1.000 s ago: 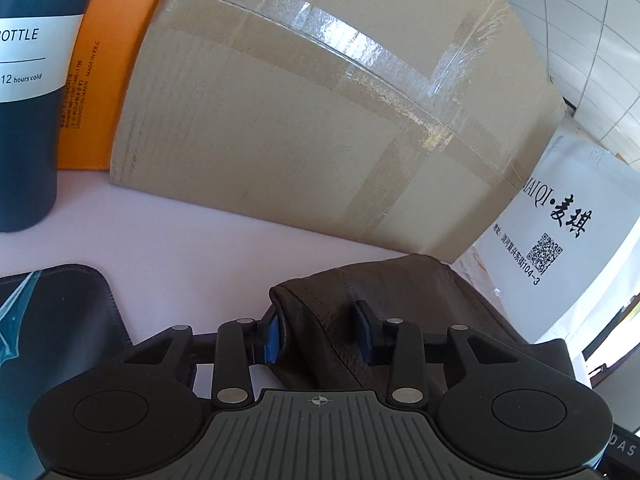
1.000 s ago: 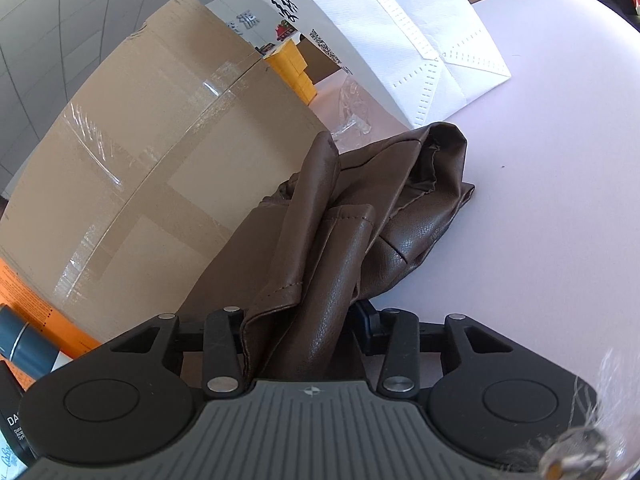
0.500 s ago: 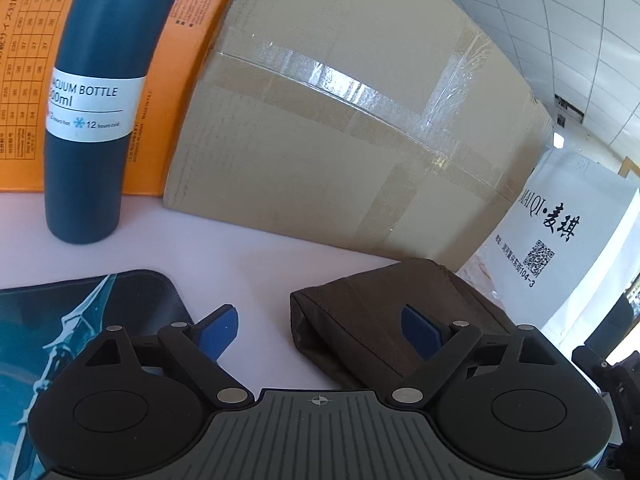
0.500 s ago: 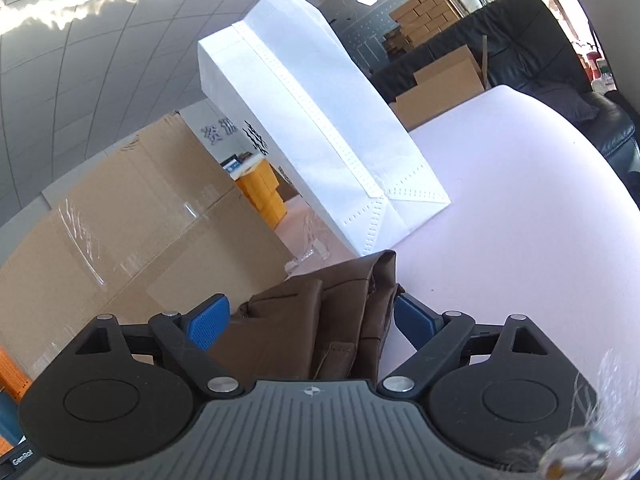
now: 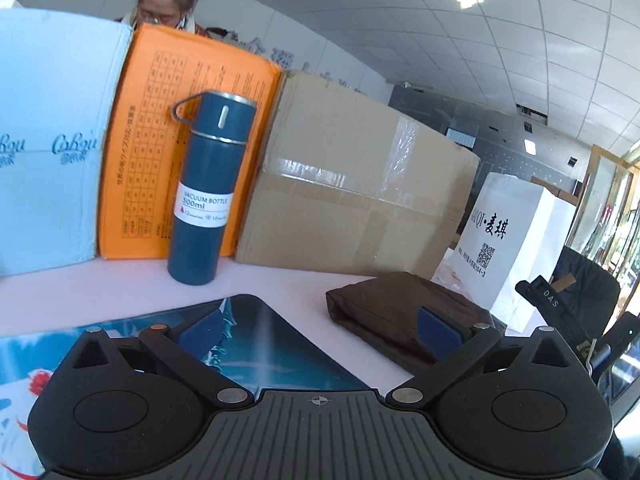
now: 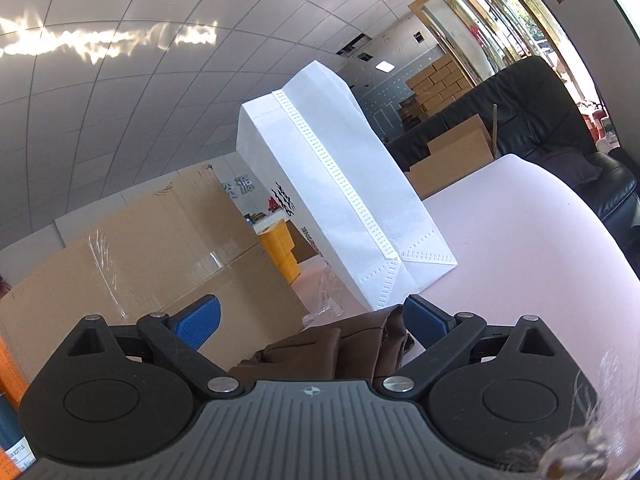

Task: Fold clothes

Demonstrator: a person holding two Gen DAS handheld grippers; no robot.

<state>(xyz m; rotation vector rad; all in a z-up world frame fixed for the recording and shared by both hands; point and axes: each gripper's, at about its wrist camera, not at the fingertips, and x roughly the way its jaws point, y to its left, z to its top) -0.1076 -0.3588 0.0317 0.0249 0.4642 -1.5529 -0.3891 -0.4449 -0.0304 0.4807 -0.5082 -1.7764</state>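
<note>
Brown garment (image 5: 404, 312) lies folded into a compact bundle on the pale tabletop (image 5: 280, 284), just in front of the big cardboard box (image 5: 352, 200) (landmark for everything here). White paper bag (image 5: 516, 240) stands at the box's right end, just beside the bundle. Blue bottle (image 5: 204, 200) stands at the box's left end, well apart from the garment; dark printed mat (image 5: 264, 340) lies in front of the box, left of the bundle.

Left tool (image 5: 318, 332): jaws have just been opening, now spread wide, nothing between the pads; bundle sits behind the right-hand pad, not gripped. Right tool (image 6: 312, 322): jaws also just been opening, wide now, holding nothing (brown folds lie low between the fingers, pads don't press on them).

Handling, as a judgement: looks like soft leather-like fabric, light, limp, somewhat slick, so layers may slide and spring open. Best pinched at a seamed edge or corner, through all layers. Fold looks about finished.
</note>
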